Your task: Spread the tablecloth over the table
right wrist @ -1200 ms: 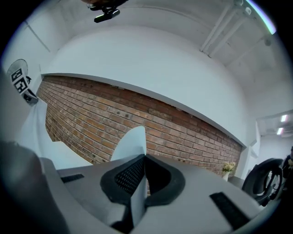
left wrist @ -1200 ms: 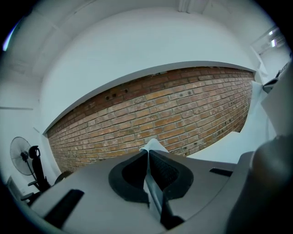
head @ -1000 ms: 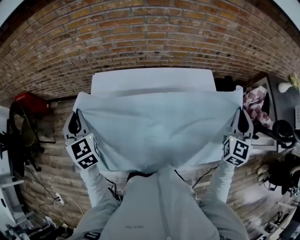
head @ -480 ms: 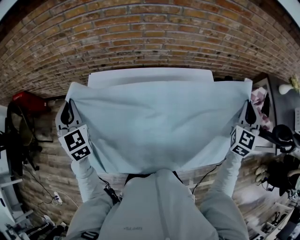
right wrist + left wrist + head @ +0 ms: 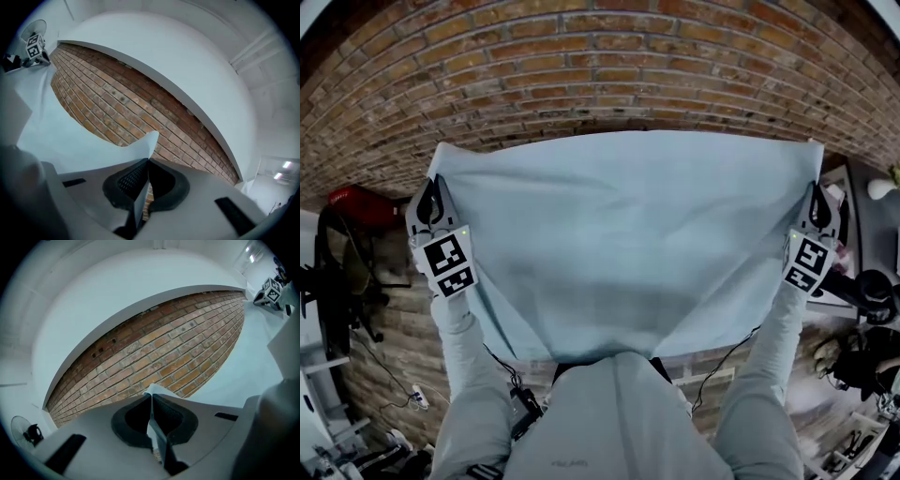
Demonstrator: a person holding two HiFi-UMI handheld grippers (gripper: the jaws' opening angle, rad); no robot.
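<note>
A pale blue tablecloth (image 5: 628, 234) hangs stretched wide in the air in front of me in the head view, hiding the table behind it. My left gripper (image 5: 431, 187) is shut on the cloth's left top corner (image 5: 154, 392). My right gripper (image 5: 817, 199) is shut on the right top corner (image 5: 147, 143). Both arms are raised and spread apart. In the left gripper view the cloth (image 5: 243, 362) runs off to the right towards the other gripper's marker cube (image 5: 273, 289). In the right gripper view the cloth (image 5: 42, 126) runs off to the left.
A brick wall (image 5: 581, 66) stands close behind the cloth. A red box (image 5: 352, 199) and a black chair (image 5: 342, 272) are at the left. Cluttered furniture and dark gear (image 5: 867, 300) are at the right. Cables (image 5: 403, 394) lie on the floor at lower left.
Both grippers have moved outward and forward with the cloth corners. The cloth has gone from sagging to stretched wide, and it now covers the white table that showed above it before.
</note>
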